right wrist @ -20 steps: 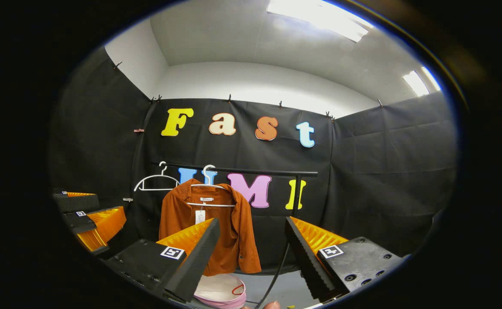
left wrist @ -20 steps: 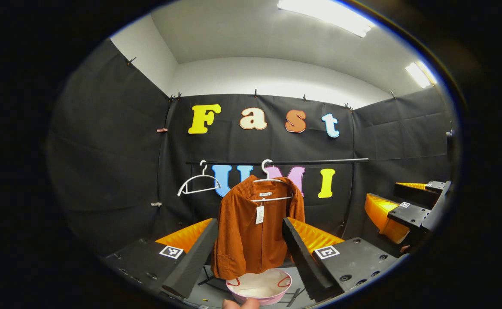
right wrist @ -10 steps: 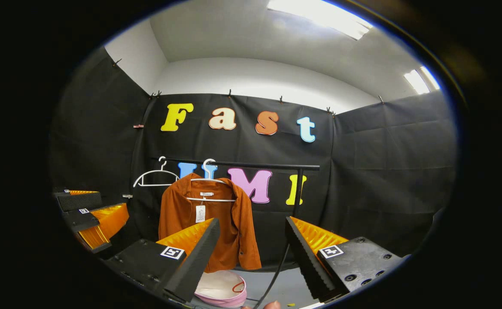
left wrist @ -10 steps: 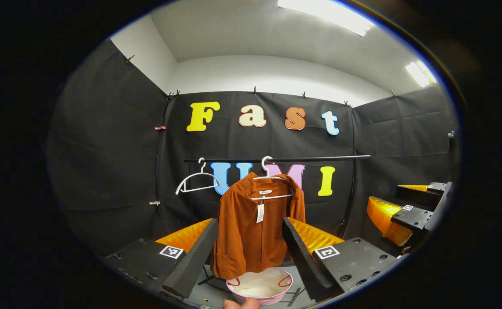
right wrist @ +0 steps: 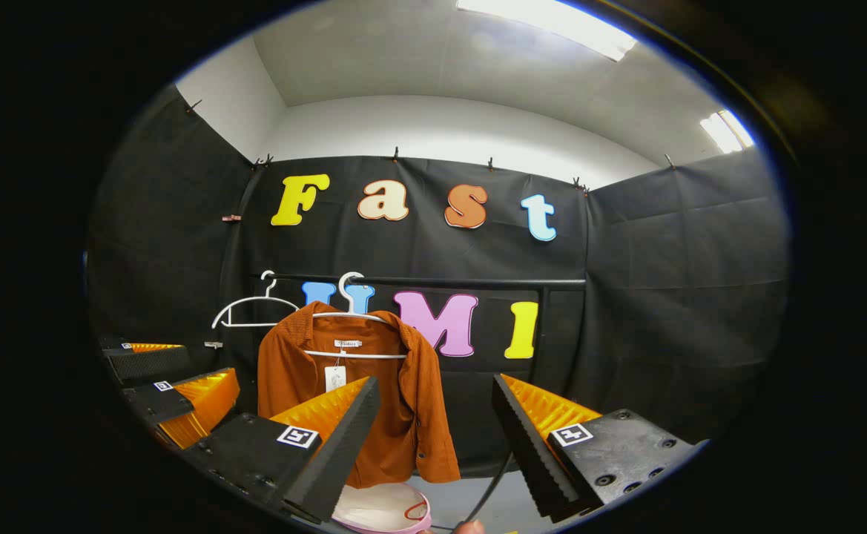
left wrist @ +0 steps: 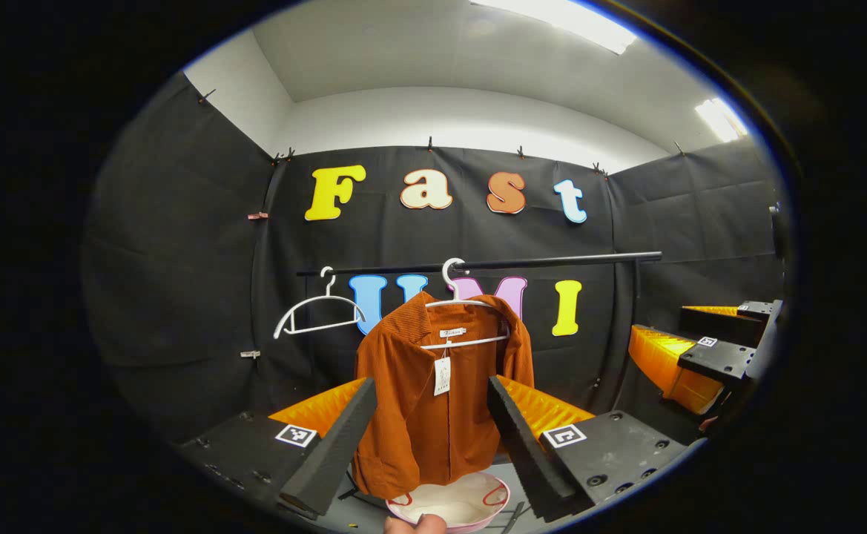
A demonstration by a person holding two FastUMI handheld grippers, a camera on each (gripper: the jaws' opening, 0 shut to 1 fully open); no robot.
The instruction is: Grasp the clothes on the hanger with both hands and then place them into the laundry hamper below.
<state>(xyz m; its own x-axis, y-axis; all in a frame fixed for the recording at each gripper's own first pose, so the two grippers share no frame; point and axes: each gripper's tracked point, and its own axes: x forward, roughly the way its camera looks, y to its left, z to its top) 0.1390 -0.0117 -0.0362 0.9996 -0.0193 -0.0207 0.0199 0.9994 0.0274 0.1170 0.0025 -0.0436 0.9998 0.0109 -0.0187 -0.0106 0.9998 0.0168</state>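
The laundry hamper [left wrist: 452, 504], pink-rimmed with a pale lining, sits on the floor below and ahead of the left gripper [left wrist: 429, 437]; nothing lies inside it (its near edge is cut off). The orange shirt [left wrist: 440, 404] hangs on a white hanger [left wrist: 463, 304] just ahead between that gripper's spread fingers, untouched. The right gripper [right wrist: 433, 445], also spread, has the shirt ahead to its left, its finger hiding part of it.

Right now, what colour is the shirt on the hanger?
Rust orange, finely ribbed: the shirt shows best in the left gripper view.

Rust-orange shirt [left wrist: 433, 415], white hanger [left wrist: 463, 304], pink-rimmed white hamper [left wrist: 452, 504].
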